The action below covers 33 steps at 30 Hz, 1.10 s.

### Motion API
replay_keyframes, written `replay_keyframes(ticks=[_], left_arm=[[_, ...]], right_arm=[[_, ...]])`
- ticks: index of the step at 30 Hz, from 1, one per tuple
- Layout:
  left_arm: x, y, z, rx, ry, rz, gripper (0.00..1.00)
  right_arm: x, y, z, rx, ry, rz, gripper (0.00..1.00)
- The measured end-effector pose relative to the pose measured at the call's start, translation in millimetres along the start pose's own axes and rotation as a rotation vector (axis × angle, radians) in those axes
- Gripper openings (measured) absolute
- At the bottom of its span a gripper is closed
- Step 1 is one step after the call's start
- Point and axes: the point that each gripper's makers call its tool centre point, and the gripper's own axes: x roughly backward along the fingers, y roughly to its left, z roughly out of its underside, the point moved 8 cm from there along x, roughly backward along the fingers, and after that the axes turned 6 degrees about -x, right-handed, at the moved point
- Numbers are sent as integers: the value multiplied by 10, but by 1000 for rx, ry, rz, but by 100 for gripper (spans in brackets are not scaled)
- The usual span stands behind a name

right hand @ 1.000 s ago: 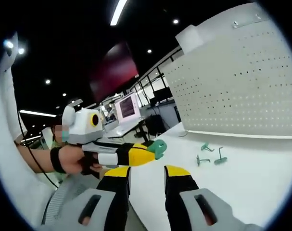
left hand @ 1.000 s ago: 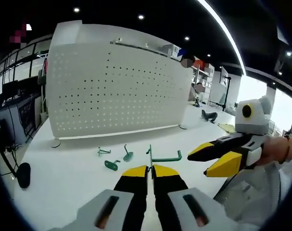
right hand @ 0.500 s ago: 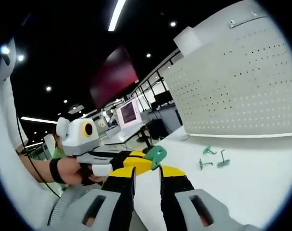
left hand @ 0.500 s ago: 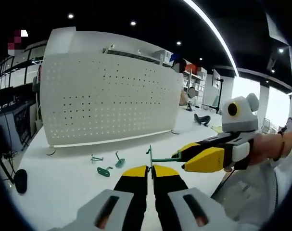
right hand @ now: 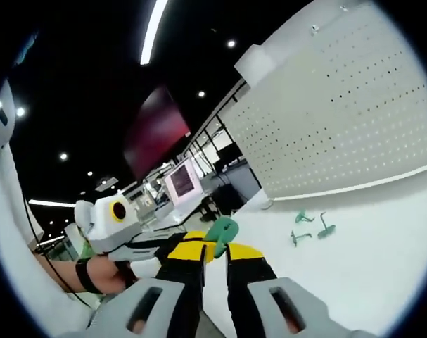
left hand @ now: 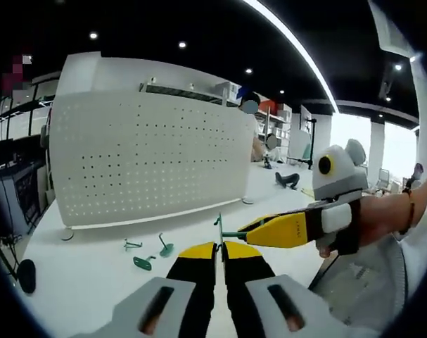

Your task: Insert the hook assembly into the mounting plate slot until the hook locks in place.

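L hand-held gripper (left hand: 219, 246): clenched on green hook (left hand: 219, 227).
R hand-held gripper (right hand: 214, 248): nipping hook's pad; I'd align w/ pegboard (left hand: 143, 162) slot squarely.

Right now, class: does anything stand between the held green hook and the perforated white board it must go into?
Nothing visible does. The green hook is held up at the left gripper; bare table lies before the perforated board. Three loose hooks lie low, left of the path.
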Motion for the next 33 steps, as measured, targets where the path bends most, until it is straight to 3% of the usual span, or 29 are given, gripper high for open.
replay_keyframes(ticks=[14, 21, 23, 27, 33], left_arm=[[-12, -58, 3, -15, -17, 4, 4], [-20, -110, 16, -56, -17, -2, 4], [-11, -125, 21, -112, -2, 2, 4], [-18, -118, 43, -87, 0, 15, 5], [-12, -122, 52, -112, 18, 18, 5]], right_arm=[[13, -22, 15, -146, -20, -5, 3], [19, -24, 9, -181, -19, 11, 2], [24, -26, 19, -191, 6, 7, 2], [32, -30, 23, -188, 20, 19, 2], [25, -31, 38, -191, 48, 21, 2]])
